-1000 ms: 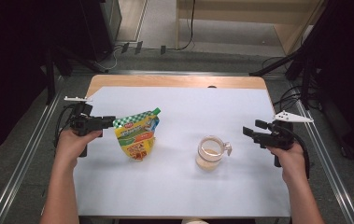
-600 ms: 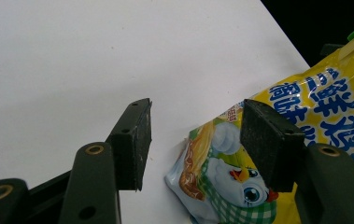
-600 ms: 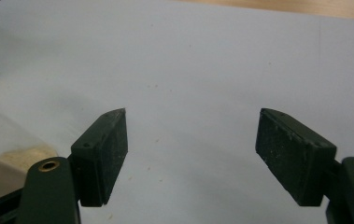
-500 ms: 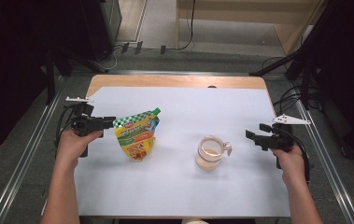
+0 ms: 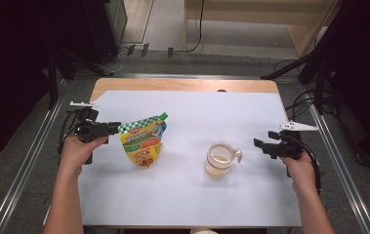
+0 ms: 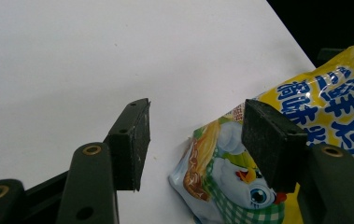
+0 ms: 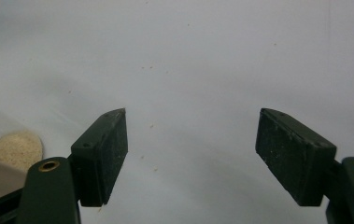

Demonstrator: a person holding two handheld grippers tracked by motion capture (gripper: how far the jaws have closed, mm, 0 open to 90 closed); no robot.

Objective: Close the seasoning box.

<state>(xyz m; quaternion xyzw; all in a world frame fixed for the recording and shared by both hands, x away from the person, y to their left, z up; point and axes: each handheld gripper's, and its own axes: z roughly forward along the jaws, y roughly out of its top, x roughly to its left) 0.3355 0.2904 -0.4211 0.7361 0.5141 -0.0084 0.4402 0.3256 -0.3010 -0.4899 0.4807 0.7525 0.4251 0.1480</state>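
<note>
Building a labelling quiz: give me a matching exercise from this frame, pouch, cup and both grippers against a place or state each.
Things:
1. yellow pouch
2. clear cup
3. left gripper
4. right gripper

Places or states:
A. holds pale sandy powder
B. jaws open over bare white sheet, beside the cup's handle
C. jaws open at the pouch's edge
D. lies flat, green cap pointing away from the person

Pairs: 1-D, 2-A, 3-C, 4-B
</note>
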